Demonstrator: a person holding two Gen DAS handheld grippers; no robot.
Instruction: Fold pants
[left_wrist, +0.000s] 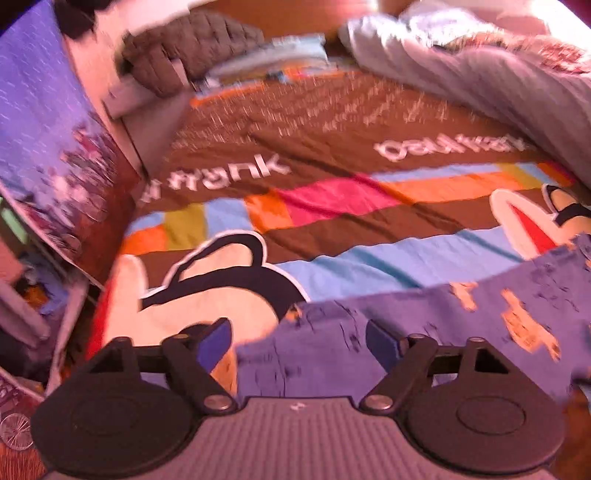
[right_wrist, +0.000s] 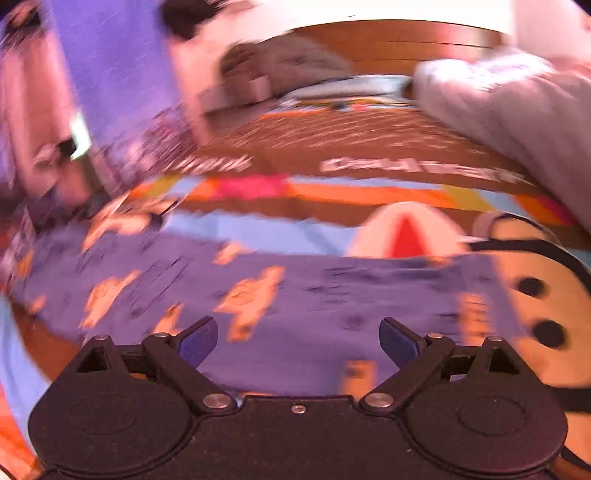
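Brown patterned bedspread (left_wrist: 332, 206) under purple pants (right_wrist: 295, 295).

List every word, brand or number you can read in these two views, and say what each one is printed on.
"frank": white letters on the brown band of the bedspread, left wrist view.
A second white word to its right on the same band: upside down and blurred, unreadable.
Fine white script above them: too blurred to read.
The purple pants carry only orange figures, no words.
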